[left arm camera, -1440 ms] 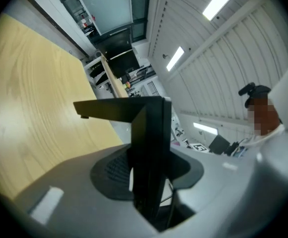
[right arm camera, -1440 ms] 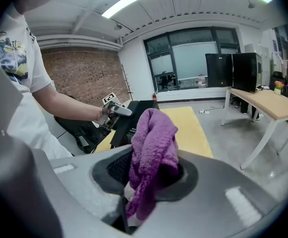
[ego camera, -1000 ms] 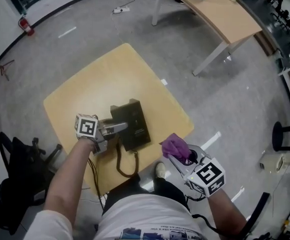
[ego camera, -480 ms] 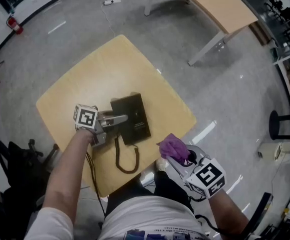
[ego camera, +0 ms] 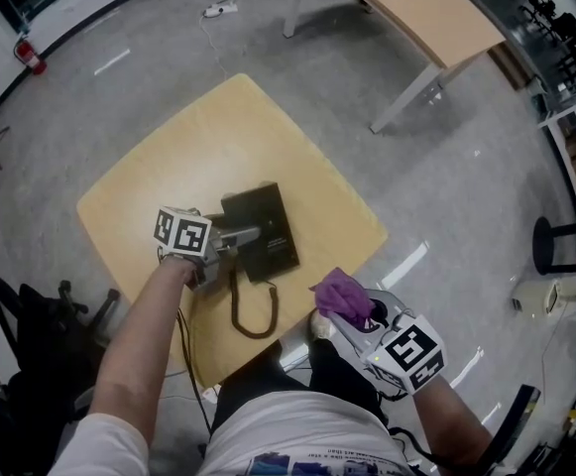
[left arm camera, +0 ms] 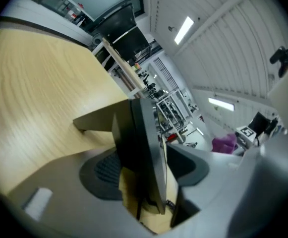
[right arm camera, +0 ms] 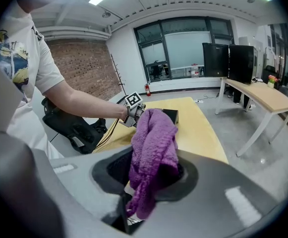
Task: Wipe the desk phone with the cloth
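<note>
The black desk phone lies on the square wooden table, its coiled cord looping toward the near edge. My left gripper reaches over the phone's left side. In the left gripper view the phone's dark edge stands between the jaws, which are opening; a gap shows beside the right pad. My right gripper hovers off the table's near right corner, shut on the purple cloth. In the right gripper view the cloth bunches up and drapes out of the jaws.
A long wooden desk on white legs stands at the far right. A dark office chair sits left of the table and a round stool at the right. Grey floor surrounds the table.
The left gripper has shifted slightly right along the phone, its marker cube turning. The right gripper with the cloth has barely moved. The phone stays in place.
</note>
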Available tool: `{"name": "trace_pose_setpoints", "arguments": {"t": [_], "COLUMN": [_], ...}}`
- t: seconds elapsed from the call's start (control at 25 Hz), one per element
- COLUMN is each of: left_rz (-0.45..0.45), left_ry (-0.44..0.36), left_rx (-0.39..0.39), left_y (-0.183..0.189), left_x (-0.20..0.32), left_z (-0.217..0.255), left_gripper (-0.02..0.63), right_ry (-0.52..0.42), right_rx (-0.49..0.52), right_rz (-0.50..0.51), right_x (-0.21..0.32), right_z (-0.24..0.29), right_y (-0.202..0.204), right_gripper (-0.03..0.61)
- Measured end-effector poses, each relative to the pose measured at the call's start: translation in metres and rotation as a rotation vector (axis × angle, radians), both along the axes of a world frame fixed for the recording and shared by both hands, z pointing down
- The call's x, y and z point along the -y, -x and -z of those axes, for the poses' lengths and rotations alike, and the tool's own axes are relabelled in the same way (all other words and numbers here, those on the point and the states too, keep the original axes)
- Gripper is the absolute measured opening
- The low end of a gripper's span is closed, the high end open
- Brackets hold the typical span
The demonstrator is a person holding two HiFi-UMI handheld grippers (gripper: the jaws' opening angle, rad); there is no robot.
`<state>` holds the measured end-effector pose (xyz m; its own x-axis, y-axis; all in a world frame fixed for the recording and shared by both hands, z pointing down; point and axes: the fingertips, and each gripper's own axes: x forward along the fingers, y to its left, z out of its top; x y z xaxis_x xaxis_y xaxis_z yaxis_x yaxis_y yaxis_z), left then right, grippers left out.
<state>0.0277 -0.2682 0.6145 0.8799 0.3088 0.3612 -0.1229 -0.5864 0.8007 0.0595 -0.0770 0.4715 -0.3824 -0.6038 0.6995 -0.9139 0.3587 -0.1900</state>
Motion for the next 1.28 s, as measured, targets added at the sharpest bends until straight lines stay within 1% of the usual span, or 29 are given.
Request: {"name": "trace_pose_setpoints", "arguments": {"t": [0.12, 0.28, 0.36, 0.44, 0.56, 0.68, 0.8, 0.88, 1.0, 1.12, 1.28], "left_rz": [0.062, 0.217, 0.296, 0.365, 0.462, 0.539, 0.56, 0.576, 0.575, 0.564, 0.544], "left_ry": [-0.079, -0.188, -0.264, -0.357, -0.489, -0.567, -0.604, -0.595, -0.563, -0.554, -0.571], "left_rx": [0.036, 0.111, 0.149, 0.175, 0.181, 0.162, 0.158, 0.157, 0.16, 0.156, 0.147], "left_y": [0.003, 0.037, 0.06, 0.082, 0.109, 0.125, 0.124, 0.119, 0.113, 0.105, 0.099], "left_x": [0.005, 0.009, 0.002, -0.017, -0.062, -0.126, -0.205, -0.256, -0.325, -0.37, -0.401], "left_z": [0.005, 0.011, 0.02, 0.037, 0.08, 0.126, 0.155, 0.165, 0.175, 0.179, 0.185], "left_gripper": [0.337, 0.37, 0.378, 0.379, 0.372, 0.336, 0.334, 0.334, 0.305, 0.293, 0.285], "right_ry": [-0.005, -0.012, -0.034, -0.067, -0.13, -0.177, -0.207, -0.218, -0.224, -0.249, -0.271], "right_rx": [-0.012, -0.008, -0.005, 0.0, 0.012, 0.023, 0.033, 0.049, 0.08, 0.075, 0.072], "right_rz": [0.013, 0.043, 0.067, 0.105, 0.166, 0.221, 0.266, 0.301, 0.358, 0.407, 0.433], "right_x": [-0.007, -0.022, -0.029, -0.038, -0.054, -0.077, -0.105, -0.122, -0.15, -0.173, -0.195], "right_z": [0.001, -0.003, 0.0, 0.005, 0.014, 0.023, 0.026, 0.027, 0.03, 0.036, 0.041], "right_y": [-0.003, -0.002, -0.005, -0.007, -0.015, -0.025, -0.033, -0.033, -0.023, -0.014, -0.002], "right_gripper": [0.107, 0.107, 0.107, 0.107, 0.107, 0.107, 0.107, 0.107, 0.107, 0.107, 0.107]}}
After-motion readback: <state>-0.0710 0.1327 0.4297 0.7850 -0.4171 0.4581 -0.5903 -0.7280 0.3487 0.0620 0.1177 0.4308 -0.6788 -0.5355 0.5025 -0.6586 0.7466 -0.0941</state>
